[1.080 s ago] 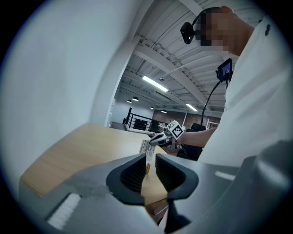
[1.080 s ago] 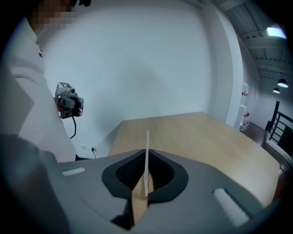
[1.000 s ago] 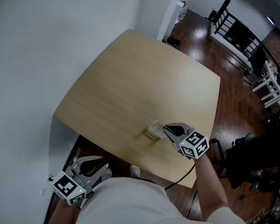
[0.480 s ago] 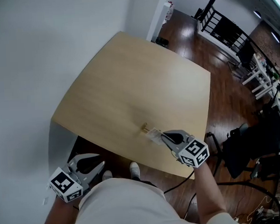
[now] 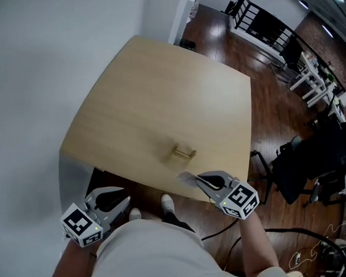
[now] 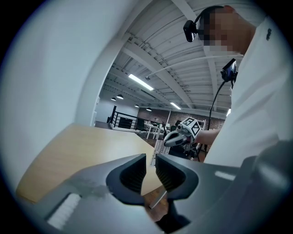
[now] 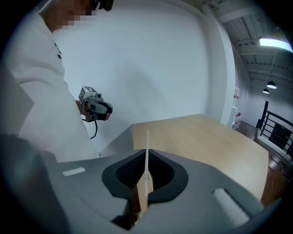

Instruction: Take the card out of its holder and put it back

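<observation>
Card (image 5: 187,177) is hanging over the table's (image 5: 159,89) near edge, apart from its holder. Left gripper (image 5: 125,202) is hovering off the table, jaws slightly parted and empty. Wooden holder (image 5: 182,154) is standing cardless. Right gripper (image 5: 200,181) is clamping the card.

person wears a white short-sleeved shirt (image 5: 150,252). left gripper (image 5: 129,202) and right gripper (image 5: 197,179) – grey moulded bodies, dark ribbed pads – each carry a white cube (image 5: 241,199) with black square markers. black cable (image 5: 221,230) trails from right unit.
</observation>
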{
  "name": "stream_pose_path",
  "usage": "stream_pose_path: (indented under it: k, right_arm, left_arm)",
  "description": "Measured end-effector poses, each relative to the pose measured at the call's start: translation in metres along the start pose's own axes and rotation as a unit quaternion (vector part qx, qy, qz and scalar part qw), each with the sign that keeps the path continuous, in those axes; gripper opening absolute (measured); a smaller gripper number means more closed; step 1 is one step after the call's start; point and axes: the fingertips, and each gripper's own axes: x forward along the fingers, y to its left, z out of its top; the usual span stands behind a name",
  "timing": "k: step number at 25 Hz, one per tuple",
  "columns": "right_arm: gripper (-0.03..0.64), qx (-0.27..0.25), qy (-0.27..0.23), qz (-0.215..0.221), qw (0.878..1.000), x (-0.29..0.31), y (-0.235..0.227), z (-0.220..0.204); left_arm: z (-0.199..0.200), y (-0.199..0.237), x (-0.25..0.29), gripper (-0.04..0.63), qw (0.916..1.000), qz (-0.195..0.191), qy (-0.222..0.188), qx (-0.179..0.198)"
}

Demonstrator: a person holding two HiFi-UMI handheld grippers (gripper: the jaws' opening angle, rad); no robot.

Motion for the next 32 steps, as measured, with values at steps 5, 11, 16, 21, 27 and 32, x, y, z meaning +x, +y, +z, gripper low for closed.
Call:
stream_pose_path:
  k: [5,11,16,21,27,32]
  right_arm:
    - [0.021,0.01,-0.001,0.001,1.0,-0.005,0.025,-0.005]
    - [0.021,0.021,-0.001,-0.001,1.0,-0.004,0.04,-0.005]
    - [0.021,0.02,-0.002,-0.009,1.0,-0.005,0.028,-0.004]
    - [0.021,0.01,-0.004,-0.009,1.0,-0.001,-0.002,-0.001]
    - [0.021,0.004,0.001,-0.001,1.0,0.011,-0.059,-0.004]
    - [0.021,0.002,0.006,0.01,1.0,0.026,-0.102,-0.008]
  left_arm:
    - [-0.003,-0.002,0.002,0.072,0.9998,-0.02,0.008,0.006]
    - [-0.004,0.004,-0.001,0.074,0.9993,-0.028,0.015,0.022]
    - [-0.001,0.007,0.005,0.075,0.9991,-0.037,0.01,0.018]
    - [0.001,0.013,0.015,0.086,0.9994,-0.029,0.009,0.016]
    - [0.006,0.023,0.029,0.085,0.9999,0.002,0.006,0.008]
    - [0.009,0.029,0.038,0.084,0.9993,0.036,0.0,-0.004]
